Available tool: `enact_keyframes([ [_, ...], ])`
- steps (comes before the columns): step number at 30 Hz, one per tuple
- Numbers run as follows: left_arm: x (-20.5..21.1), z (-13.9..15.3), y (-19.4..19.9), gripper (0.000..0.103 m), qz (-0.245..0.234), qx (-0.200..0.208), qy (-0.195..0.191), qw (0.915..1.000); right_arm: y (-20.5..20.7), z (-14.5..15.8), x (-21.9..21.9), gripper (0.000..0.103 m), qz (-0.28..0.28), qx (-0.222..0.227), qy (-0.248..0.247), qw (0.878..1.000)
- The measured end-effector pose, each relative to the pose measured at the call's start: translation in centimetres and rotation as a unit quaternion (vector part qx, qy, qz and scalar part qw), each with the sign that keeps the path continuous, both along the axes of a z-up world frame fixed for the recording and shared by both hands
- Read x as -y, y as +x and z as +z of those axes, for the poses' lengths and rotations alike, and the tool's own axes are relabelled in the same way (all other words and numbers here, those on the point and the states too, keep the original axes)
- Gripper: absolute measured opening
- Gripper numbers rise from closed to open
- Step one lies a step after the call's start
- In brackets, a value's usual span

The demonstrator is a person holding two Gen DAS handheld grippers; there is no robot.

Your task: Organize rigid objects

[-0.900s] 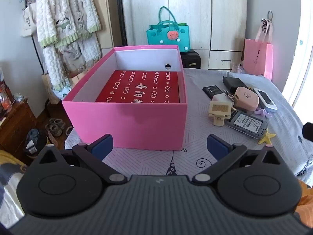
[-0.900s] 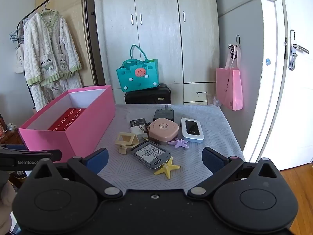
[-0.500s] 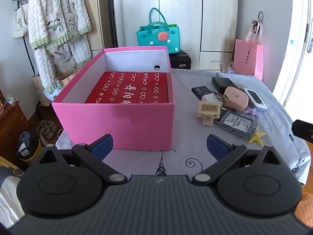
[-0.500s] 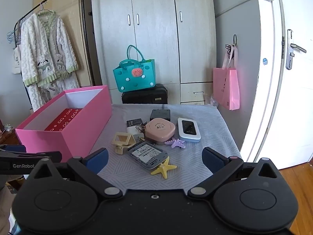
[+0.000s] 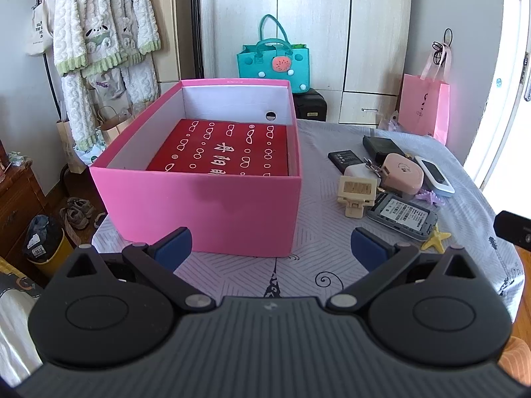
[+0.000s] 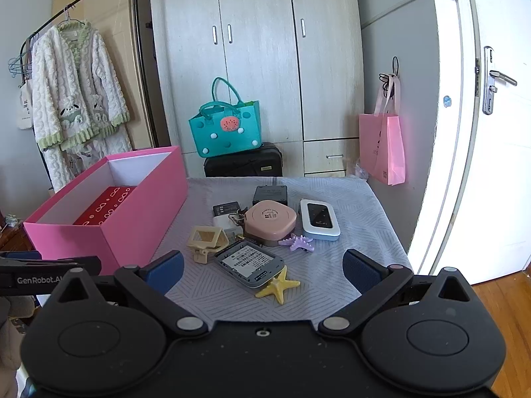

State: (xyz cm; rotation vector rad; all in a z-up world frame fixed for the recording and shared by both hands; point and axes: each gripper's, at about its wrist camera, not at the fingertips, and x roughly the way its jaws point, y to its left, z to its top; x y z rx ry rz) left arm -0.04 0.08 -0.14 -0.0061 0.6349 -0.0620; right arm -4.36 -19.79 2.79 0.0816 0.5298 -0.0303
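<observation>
the left hand-held gripper point(image 5: 270, 243) hangs above the near edge of the surface point(image 5: 318, 258) with its blue-padded fingers spread wide and nothing between them; it points down toward the near wall of an open pink box point(image 5: 205, 205). inside the box a red packet with white markings point(image 5: 222, 152) lies flat on the bottom, and a round hole shows in the far wall

the right hand-held gripper point(image 6: 262, 267) is likewise spread wide and empty, hovering over the near side of the surface point(image 6: 358, 219), which is covered by a pale patterned cloth. the pink box point(image 6: 132, 219) stands to its left, and the tip of the left hand-held gripper shows at the left edge of the right wrist view

the loose things lie in a cluster to the right of the box, well apart from both sets of fingers. nearest is a yellow starfish point(image 6: 278, 286), touching a grey device lying label-up point(image 6: 249, 263). to its left sits a cream plastic clip-like piece point(image 6: 205, 240). behind them is a pink rounded case point(image 6: 269, 221), with a purple starfish point(image 6: 296, 242) just beside it and a white and black pocket router point(image 6: 319, 219) to the right. farther back lie a small black battery point(image 6: 226, 209), a white charger block point(image 6: 223, 222) and a black box-shaped item point(image 6: 270, 194)
</observation>
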Motion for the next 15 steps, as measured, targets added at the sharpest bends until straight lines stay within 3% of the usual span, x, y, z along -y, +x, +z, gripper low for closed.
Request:
enact_keyframes([
  [15,-0.37,-0.24,-0.19,0.103,0.01,0.008,-0.005,0.9999,0.17,-0.37,-0.03,0.103,-0.016,0.005,-0.006,1.0],
])
